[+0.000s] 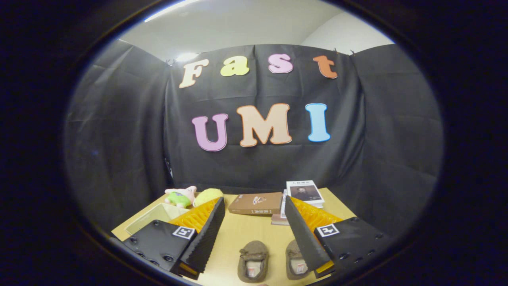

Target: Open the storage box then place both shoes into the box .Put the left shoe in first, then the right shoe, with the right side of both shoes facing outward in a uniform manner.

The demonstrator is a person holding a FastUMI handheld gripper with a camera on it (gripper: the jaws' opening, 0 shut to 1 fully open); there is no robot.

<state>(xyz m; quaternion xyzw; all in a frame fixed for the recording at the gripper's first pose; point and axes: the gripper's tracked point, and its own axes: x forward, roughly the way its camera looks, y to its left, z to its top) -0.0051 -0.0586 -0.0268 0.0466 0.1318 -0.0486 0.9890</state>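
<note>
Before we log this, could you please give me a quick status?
Tongs open, empty. Two shoes on table between the fingers; box already open, nothing inside. Books beyond.

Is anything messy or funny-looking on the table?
Nothing stands out. Two brown shoes sit side by side between the open gripper fingers, books lie flat beyond, and the plush toys rest by the box.

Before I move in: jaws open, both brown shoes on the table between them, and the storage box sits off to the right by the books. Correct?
Not quite. In the gripper view the storage box sits to the left, beside the plush toys, not by the books. The gripper does have its jaws open, with both shoes on the table between them.
</note>
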